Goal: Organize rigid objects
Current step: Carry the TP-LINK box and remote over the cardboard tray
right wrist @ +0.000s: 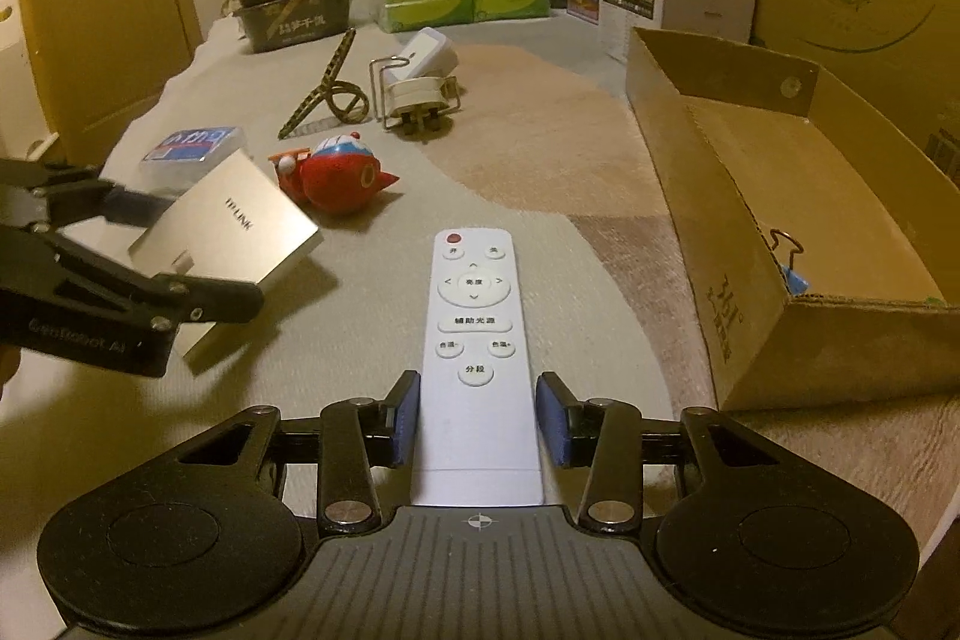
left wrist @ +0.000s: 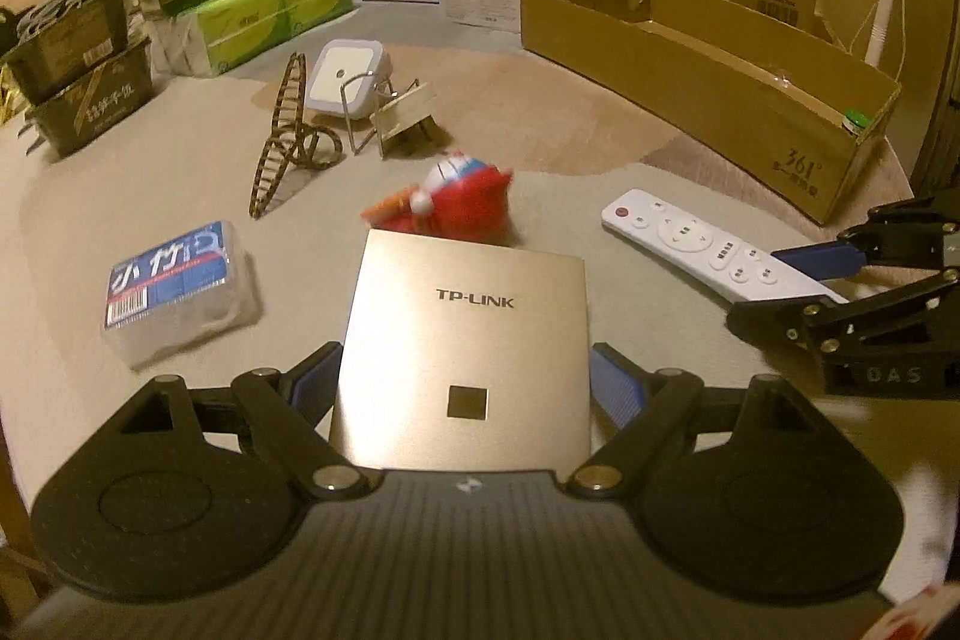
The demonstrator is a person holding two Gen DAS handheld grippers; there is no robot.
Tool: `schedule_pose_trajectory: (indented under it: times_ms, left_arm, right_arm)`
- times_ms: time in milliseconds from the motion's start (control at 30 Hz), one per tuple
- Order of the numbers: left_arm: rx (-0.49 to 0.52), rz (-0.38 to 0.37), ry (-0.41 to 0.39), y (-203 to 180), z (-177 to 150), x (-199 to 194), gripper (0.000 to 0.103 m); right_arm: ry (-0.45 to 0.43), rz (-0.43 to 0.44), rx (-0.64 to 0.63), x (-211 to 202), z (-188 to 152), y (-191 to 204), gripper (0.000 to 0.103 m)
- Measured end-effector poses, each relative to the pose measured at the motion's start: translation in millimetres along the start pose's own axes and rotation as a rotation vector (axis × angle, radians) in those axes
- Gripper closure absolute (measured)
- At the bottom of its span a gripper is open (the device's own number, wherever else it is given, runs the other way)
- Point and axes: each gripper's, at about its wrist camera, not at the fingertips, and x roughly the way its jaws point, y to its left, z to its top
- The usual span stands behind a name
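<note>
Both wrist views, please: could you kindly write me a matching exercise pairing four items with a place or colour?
Items:
1. panel
2. remote
3. toy
4. night light

Place or colour:
A. between the right gripper's fingers
B. mostly red
C. held by the left gripper
D. behind the wire stand

Pairs: 1-C, 2-A, 3-B, 4-D
</note>
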Motion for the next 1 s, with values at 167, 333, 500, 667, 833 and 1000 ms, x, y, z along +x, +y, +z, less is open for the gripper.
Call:
schedule_pose_trajectory:
  times_ms: [167,333,500,667,833,1000]
  left_arm:
    - [-0.005,0.002,0.001,-2.7,-0.5,-3.9,0.018]
    - [-0.019,0.001,-0.003,-5.1,2.8,-9.2,0.018]
    - [-0.045,-0.003,-0.012,-6.7,9.0,-16.5,0.018]
    - [-0.069,0.012,-0.02,-9.2,16.6,-23.4,0.018]
    - [-0.114,0.022,-0.026,-11.3,24.8,-30.7,0.018]
    - [-0.14,0.021,-0.029,-19.7,30.9,-37.6,0.018]
  right_arm:
    - [-0.01,-0.022,-0.036,0.1,-1.1,6.5,0.064]
    - [-0.024,-0.027,-0.026,-5.6,-1.8,7.9,0.064]
    - [-0.057,-0.029,-0.011,-17.3,1.7,7.5,0.064]
    - [-0.096,-0.036,-0.004,-32.0,9.3,6.4,0.064]
    - [-0.127,-0.037,-0.001,-46.9,17.2,5.4,0.064]
    - [-0.157,-0.044,0.017,-62.3,22.1,2.0,0.064]
